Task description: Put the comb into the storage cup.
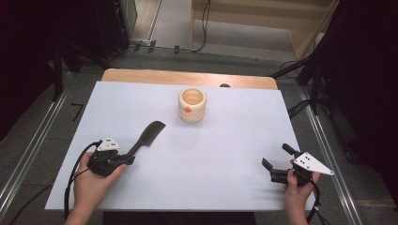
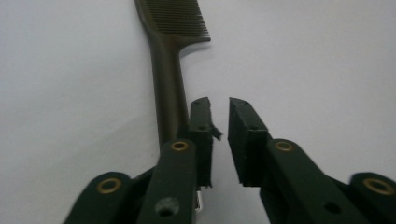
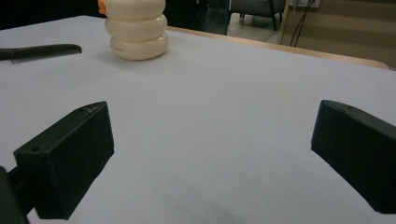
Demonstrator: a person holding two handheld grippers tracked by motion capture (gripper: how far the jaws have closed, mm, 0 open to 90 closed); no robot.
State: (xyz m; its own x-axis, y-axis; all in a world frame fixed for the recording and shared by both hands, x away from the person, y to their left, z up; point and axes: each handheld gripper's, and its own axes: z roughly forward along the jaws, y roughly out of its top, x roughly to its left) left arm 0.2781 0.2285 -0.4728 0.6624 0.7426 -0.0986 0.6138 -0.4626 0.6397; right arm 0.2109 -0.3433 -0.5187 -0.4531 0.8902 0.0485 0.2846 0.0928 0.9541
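Nearest the high camera, my left gripper (image 1: pixel 123 160) sits at the near-left of the white table (image 1: pixel 211 154), held in a hand (image 1: pixel 89 187) that comes in from the bottom edge. Its jaws stand narrowly apart, a slim gap of bare table showing between the pads in the left gripper view (image 2: pixel 219 133); nothing lies between them. I note the black comb (image 1: pixel 148 135) lying flat on the table, its handle running just alongside the outer face of the left jaw, toothed end pointing away toward the cup; I cannot tell whether jaw and handle touch. My right gripper (image 1: pixel 278 159) rests at the near-right, well apart from the comb, jaws wide and empty, with bare table between the pads in the right gripper view (image 3: pixel 210 154). I record a cream ribbed cup (image 1: pixel 192 105) with an orange mark upright at the far middle of the table, apart from both grippers
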